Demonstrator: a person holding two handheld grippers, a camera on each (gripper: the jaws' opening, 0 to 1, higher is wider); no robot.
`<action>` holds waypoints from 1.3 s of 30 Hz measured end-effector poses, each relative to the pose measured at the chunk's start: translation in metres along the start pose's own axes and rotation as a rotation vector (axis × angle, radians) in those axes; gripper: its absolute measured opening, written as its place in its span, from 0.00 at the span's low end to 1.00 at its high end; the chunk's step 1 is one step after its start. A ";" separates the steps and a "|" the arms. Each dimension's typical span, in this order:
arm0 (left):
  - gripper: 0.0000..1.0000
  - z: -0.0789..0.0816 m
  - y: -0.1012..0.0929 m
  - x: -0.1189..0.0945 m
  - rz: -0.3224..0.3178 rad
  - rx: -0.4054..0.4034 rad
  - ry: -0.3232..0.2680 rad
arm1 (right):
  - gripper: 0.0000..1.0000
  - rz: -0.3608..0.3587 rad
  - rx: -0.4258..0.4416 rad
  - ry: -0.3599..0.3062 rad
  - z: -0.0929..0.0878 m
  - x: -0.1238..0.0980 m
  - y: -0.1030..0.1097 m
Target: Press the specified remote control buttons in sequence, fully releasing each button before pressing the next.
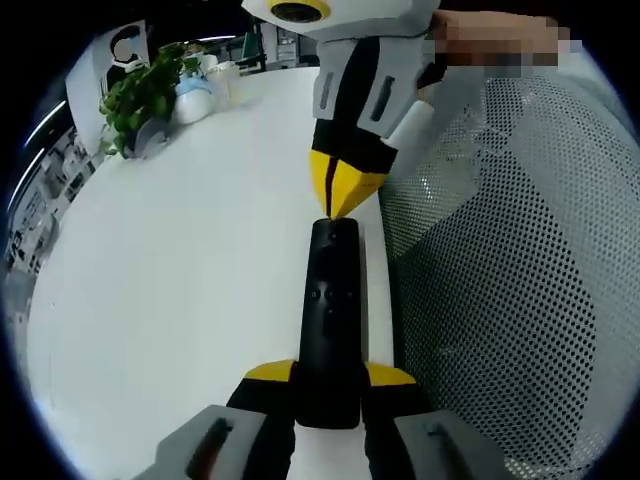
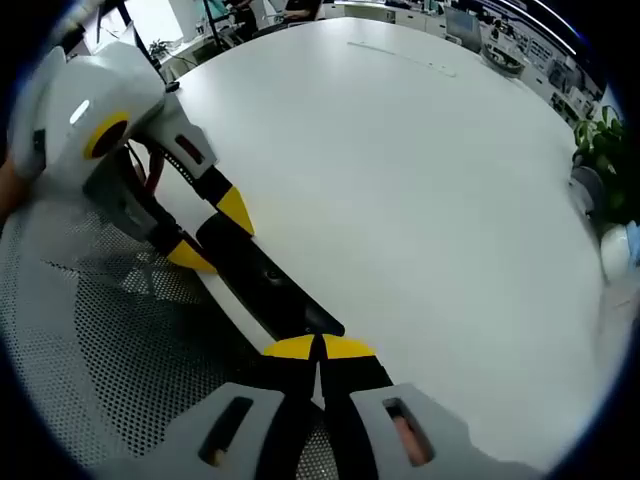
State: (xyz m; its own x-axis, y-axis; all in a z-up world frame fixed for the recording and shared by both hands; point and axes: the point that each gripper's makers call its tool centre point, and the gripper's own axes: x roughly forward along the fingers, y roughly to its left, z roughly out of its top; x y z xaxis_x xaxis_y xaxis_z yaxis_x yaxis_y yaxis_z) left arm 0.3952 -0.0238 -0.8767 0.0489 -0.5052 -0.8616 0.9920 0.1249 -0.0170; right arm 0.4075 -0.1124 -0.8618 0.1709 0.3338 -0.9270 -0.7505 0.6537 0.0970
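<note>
A long black remote control [image 1: 330, 310] lies along the white table's edge, lengthwise between my left gripper's [image 1: 330, 375] yellow-tipped jaws, which are shut on its near end. My right gripper [image 1: 340, 205] comes down from the top with its jaws shut together, and its yellow tip touches the remote's far end. In the right gripper view, my right gripper [image 2: 318, 347] has its closed tip on the end of the remote [image 2: 262, 278]. The left gripper [image 2: 212, 233] clasps the remote's other end from the upper left.
The white table [image 1: 180, 260] stretches wide on one side of the remote. A grey mesh chair back [image 1: 500, 260] [image 2: 100, 330] stands close on the other side. A potted plant [image 1: 140, 95] [image 2: 605, 150] and cups [image 1: 195, 98] sit at the far edge.
</note>
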 end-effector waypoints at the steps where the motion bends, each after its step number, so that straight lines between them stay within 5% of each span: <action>1: 0.24 0.000 0.000 0.000 0.000 0.000 0.000 | 0.00 0.001 0.001 0.002 0.000 0.000 0.000; 17: 0.24 0.000 0.000 0.000 -0.003 0.009 0.006 | 0.00 -0.008 -0.039 0.029 -0.003 0.005 0.001; 28: 0.24 0.001 0.000 0.000 -0.007 0.010 0.001 | 0.00 -0.029 -0.149 0.041 -0.003 0.007 0.002; 39: 0.24 0.001 0.001 0.000 -0.009 0.004 -0.021 | 0.00 -0.019 -0.166 0.007 -0.004 0.006 0.003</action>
State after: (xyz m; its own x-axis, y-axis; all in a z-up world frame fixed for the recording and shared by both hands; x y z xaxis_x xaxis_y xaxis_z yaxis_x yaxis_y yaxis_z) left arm 0.3958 -0.0246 -0.8759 0.0423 -0.5243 -0.8505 0.9929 0.1166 -0.0224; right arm 0.4042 -0.1112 -0.8684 0.1818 0.3177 -0.9306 -0.8423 0.5387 0.0194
